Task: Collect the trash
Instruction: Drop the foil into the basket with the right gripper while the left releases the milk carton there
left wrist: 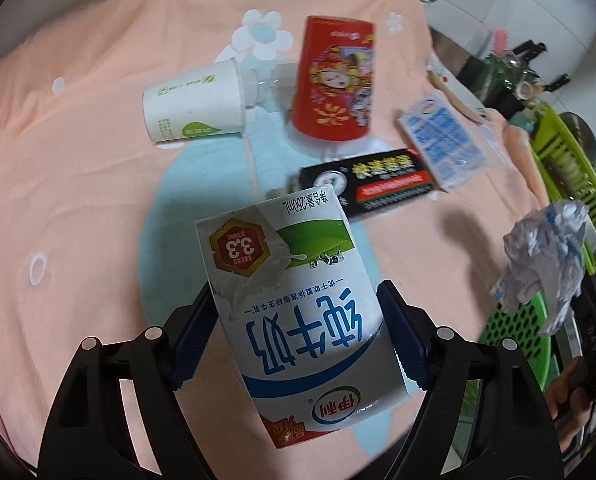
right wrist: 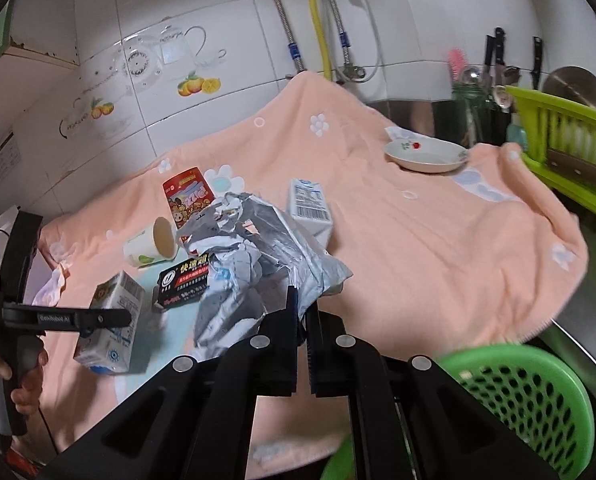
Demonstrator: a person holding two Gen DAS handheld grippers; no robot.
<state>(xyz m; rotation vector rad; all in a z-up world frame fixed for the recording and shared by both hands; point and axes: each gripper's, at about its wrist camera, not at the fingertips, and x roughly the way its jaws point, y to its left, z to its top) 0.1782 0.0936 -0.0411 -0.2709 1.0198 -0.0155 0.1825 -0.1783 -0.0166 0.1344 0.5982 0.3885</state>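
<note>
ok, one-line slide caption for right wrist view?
Right gripper shut on crumpled wrapper, green basket lower right.

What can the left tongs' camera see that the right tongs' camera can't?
Only the left view shows the big blue writing on the front of the milk carton between the left tongs.

Only the right view shows the white dish, the tiled wall and the knives.

Both show the crumpled wrapper pinched in the right tongs, the red cup, the paper cup, the black box, the green basket and the peach towel.
</note>
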